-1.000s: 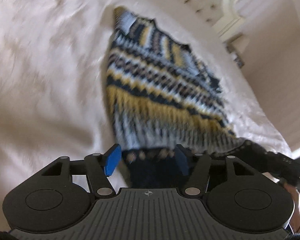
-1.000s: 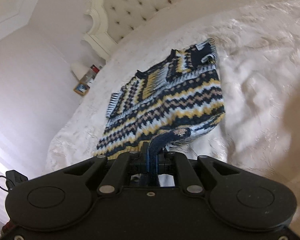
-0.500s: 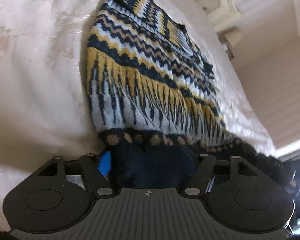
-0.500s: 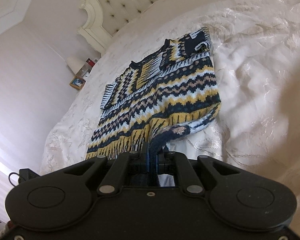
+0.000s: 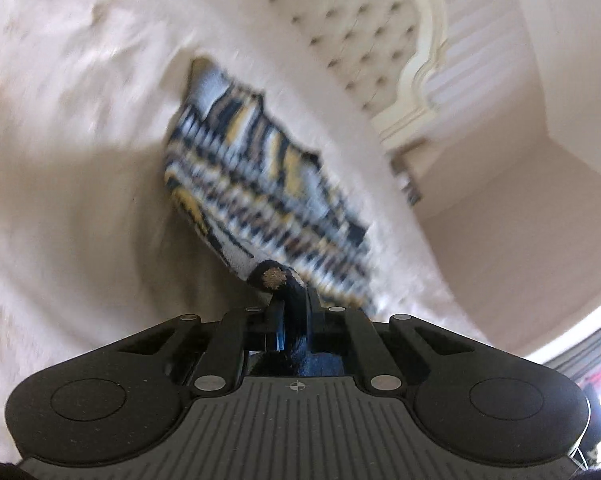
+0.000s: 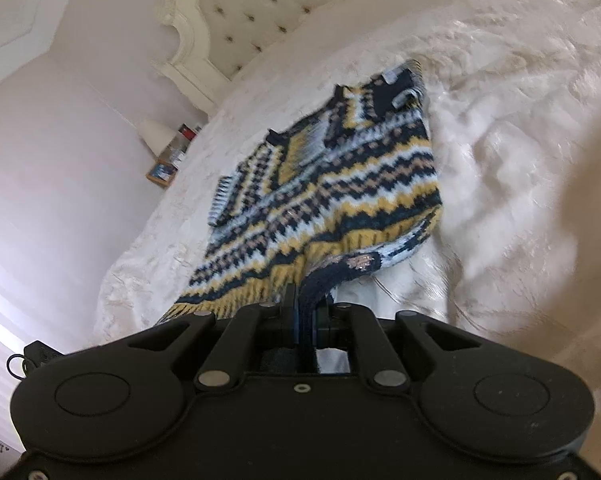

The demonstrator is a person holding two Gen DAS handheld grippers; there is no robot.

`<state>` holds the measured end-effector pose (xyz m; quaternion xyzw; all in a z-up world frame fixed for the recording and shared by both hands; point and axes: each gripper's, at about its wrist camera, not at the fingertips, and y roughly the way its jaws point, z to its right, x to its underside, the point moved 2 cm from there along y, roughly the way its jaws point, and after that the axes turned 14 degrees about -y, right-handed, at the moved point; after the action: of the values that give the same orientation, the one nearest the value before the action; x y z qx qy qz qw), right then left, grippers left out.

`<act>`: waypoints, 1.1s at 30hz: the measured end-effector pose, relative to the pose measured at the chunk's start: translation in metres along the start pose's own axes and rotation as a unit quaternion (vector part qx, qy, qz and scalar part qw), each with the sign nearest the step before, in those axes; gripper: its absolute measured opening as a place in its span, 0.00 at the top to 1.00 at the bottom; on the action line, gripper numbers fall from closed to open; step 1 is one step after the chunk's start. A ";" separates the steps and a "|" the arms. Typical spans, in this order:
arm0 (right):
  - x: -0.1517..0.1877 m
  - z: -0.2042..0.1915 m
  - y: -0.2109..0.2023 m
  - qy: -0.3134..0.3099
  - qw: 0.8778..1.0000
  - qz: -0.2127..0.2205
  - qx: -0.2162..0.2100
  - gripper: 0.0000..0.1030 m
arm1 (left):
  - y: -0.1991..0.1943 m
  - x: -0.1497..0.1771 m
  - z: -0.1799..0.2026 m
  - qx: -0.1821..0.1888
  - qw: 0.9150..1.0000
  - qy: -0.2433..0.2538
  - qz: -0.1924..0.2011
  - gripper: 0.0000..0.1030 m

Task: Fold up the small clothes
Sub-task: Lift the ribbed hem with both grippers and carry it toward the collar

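A small knitted sweater [image 6: 340,184] with navy, yellow, pale blue and tan bands lies spread on a cream bedspread [image 6: 500,120]. It also shows, blurred, in the left wrist view [image 5: 260,192]. My left gripper [image 5: 292,320] is shut on the navy hem at one bottom corner and holds it raised. My right gripper [image 6: 306,312] is shut on the navy hem at the other bottom corner. The lower part of the sweater is lifted off the bed; the collar end rests on it.
A cream tufted headboard [image 6: 260,4] stands beyond the sweater. A bedside stand with a white lamp [image 6: 156,132] and small items is by the bed's far edge. Pale walls surround the bed. The bedspread [image 5: 60,160] is wrinkled.
My left gripper has closed on the sweater's hem and lifted it. Both grippers have raised the lower edge, so the sweater looks shorter and farther off.
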<state>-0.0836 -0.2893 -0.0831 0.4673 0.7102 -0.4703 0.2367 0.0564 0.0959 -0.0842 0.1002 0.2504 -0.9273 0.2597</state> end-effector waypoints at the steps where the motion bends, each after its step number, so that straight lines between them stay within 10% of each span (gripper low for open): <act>1: -0.003 -0.001 0.000 -0.003 1.000 0.007 -0.002 0.88 | -0.003 -0.005 0.007 0.010 1.000 0.005 0.010 0.92; 17: -0.097 -0.001 0.030 -0.068 0.992 0.109 -0.020 0.88 | 0.036 -0.087 0.078 0.050 0.990 0.091 0.093 0.92; 33: -0.199 0.053 0.171 -0.065 0.993 0.095 0.032 0.88 | 0.170 -0.194 0.062 -0.041 0.994 0.071 0.076 0.92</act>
<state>0.1521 -0.4029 -0.0289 0.5085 0.6301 -0.4977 0.3110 0.3070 0.0216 -0.0400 0.1736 0.2973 -0.8845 0.3151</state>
